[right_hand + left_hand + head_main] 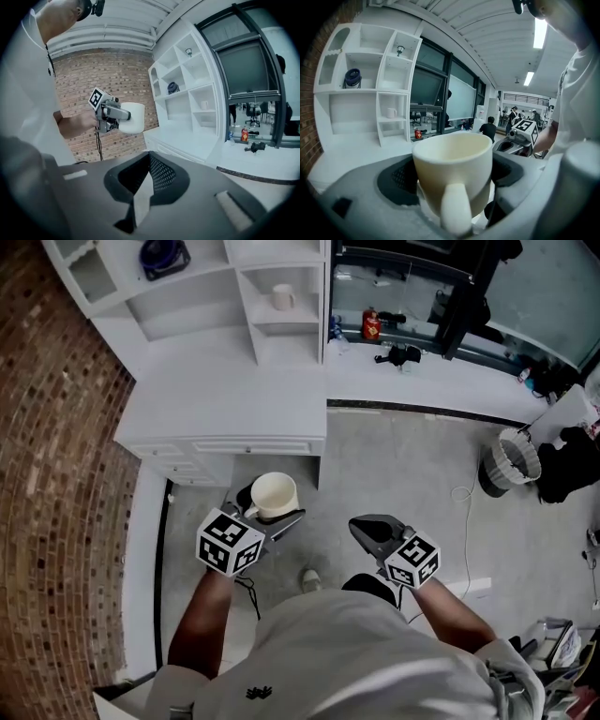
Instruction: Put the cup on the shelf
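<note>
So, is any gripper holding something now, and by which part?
The left gripper holds the cup by its body sides; the right gripper holds nothing.

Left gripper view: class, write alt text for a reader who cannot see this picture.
A cream cup, its handle towards the camera, is gripped upright between two grey fingers. Behind it stands a white shelf unit with a small white mug in one compartment.

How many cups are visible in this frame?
2. One cream cup is held in the left claw; one white mug stands in a shelf compartment. Others may be hidden.
</note>
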